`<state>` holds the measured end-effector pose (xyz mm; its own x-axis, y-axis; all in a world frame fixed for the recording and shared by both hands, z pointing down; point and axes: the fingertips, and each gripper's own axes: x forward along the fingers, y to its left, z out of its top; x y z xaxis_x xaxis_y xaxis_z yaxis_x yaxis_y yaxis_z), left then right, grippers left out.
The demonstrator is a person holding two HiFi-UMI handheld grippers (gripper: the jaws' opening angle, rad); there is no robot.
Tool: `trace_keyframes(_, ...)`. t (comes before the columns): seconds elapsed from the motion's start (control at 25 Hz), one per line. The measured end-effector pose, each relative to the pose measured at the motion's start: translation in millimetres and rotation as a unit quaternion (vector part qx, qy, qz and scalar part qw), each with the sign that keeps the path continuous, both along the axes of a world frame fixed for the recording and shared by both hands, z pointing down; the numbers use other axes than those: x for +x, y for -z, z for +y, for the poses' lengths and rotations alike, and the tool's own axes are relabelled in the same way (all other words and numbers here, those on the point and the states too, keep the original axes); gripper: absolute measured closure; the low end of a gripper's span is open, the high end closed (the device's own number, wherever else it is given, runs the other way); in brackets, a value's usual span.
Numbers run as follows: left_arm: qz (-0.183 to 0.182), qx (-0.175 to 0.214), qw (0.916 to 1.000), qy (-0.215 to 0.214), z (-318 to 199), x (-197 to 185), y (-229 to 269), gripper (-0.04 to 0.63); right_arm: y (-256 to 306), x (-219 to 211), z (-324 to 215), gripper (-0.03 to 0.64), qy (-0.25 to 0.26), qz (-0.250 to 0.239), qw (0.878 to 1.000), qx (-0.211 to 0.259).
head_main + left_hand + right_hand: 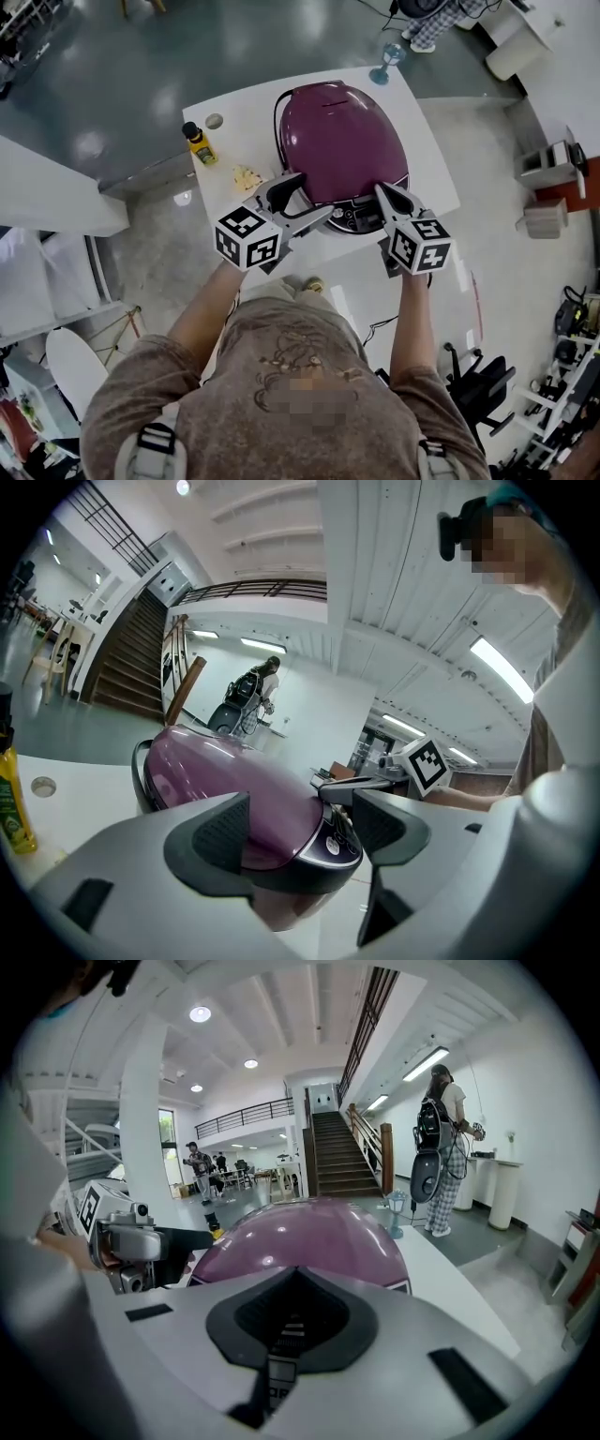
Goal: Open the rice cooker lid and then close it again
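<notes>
The purple rice cooker [342, 141] stands on the white table [431, 159] with its lid down and its control panel [361, 218] facing me. My left gripper [298, 200] is open at the cooker's front left. In the left gripper view the cooker's front rim [319, 841] shows between the spread pads [220, 832]; whether they touch it is unclear. My right gripper [384, 192] is shut at the front right, its tip at the lid's edge. In the right gripper view the closed pads [291, 1321] lie just below the lid [305, 1232].
A yellow bottle [199, 145], a small round disc [215, 121] and a yellowish crumpled item [247, 176] sit on the table's left part. A stemmed glass [384, 66] stands at the far corner. A person with a backpack [441, 1138] stands beyond the table.
</notes>
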<state>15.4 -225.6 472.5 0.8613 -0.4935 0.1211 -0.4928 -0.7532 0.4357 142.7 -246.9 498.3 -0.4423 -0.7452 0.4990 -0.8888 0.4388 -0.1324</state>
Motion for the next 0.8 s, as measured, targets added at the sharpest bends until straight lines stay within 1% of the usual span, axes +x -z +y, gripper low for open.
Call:
trace_keyframes(0.16, 0.002, -0.012, 0.9999, -0.001, 1.8, -0.3, -0.5, 0.233, -0.1, -0.9, 4.8, 0.612, -0.008, 0.018, 0.999, 0.028)
trace_keyframes(0.2, 0.0, -0.012, 0.9999, -0.002, 3.9, -0.4, 0.2, 0.232, 1.4, -1.6, 8.3, 0.612, -0.012, 0.012, 0.999, 0.033)
trace_keyframes(0.32, 0.0, -0.008, 1.0, 0.001, 15.2, -1.0, 6.3, 0.232, 10.9, -5.4, 23.4, 0.612, -0.016, -0.032, 0.998, 0.052)
trace_keyframes(0.6, -0.013, 0.01, 0.9996, 0.025, 52.4, 5.7, 13.4, 0.233, 32.6, 6.7, 69.7, 0.614, -0.006, -0.088, 0.991, 0.098)
trace_keyframes(0.8, -0.017, 0.015, 0.9979, 0.061, 81.9, 2.4, 16.9, 0.233, 37.0, 26.6, 107.4, 0.614, -0.013, -0.099, 0.989, 0.107)
